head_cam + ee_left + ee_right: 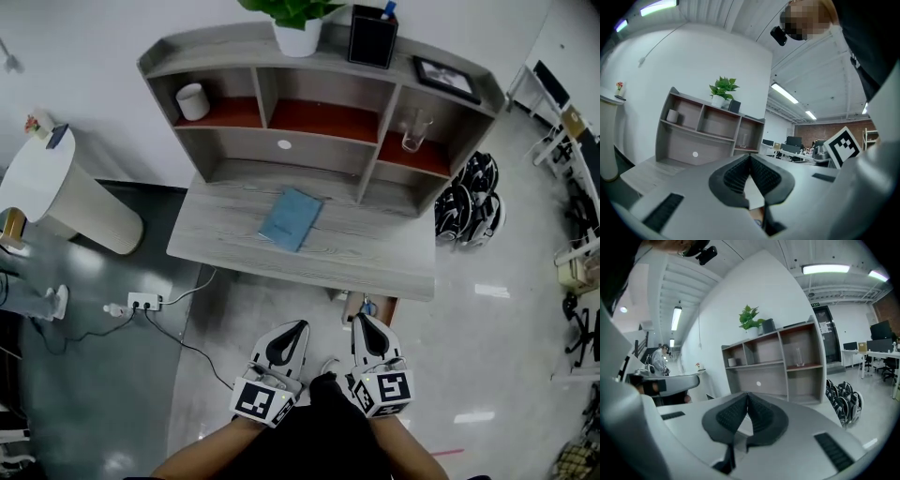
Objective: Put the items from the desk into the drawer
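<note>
Nearest, left tongs [298, 329] and right tongs [362, 321], both pressed together on nothing, well short of the surface [375, 253]. Left to stow: blue notebook [292, 218], flat mid-surface, untouched. Probably the last item there. Drawer not clearly in view.

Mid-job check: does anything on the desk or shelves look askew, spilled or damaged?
Only the blue notebook stands out: it lies on the desk turned at an angle to the front edge. No spill or damage shows. The cup and the glass stand upright in their shelf compartments.
</note>
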Motion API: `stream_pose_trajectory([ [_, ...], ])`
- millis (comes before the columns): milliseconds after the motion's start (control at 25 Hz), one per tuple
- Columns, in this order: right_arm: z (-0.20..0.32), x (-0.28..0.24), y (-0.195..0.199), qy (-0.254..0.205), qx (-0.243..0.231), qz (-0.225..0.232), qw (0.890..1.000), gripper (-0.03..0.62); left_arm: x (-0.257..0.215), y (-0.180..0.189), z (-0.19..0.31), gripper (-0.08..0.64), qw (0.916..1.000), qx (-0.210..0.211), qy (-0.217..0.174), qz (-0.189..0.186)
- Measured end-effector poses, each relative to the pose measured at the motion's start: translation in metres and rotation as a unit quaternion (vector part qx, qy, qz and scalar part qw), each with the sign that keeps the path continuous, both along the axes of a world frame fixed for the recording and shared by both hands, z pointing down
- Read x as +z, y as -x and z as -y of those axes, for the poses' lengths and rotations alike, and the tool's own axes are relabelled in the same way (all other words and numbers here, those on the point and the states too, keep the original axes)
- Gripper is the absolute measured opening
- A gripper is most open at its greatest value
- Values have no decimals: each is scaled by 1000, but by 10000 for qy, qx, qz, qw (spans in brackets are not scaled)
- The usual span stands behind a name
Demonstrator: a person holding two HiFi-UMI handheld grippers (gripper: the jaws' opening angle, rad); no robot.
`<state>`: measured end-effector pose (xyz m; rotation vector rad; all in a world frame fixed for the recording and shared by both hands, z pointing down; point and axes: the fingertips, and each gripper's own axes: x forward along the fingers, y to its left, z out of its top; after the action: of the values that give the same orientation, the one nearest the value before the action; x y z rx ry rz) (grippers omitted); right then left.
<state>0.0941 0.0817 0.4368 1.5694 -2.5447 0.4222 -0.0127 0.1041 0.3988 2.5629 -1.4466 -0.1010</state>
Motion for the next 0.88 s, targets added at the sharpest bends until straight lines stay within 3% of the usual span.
stream_pose_trajectory([
  [240, -7, -14, 38, -124, -235, -71, 9996, 18, -6, 28, 1, 11, 9998, -149, -110, 64],
  [480, -6, -17, 69, -118, -330, -163, 9993, 18, -11, 61, 1, 12, 9992, -205, -162, -301],
  [880, 4, -10, 127, 6, -358, -222, 9991, 18, -1, 130, 9, 12, 9987, -356, -174, -323],
])
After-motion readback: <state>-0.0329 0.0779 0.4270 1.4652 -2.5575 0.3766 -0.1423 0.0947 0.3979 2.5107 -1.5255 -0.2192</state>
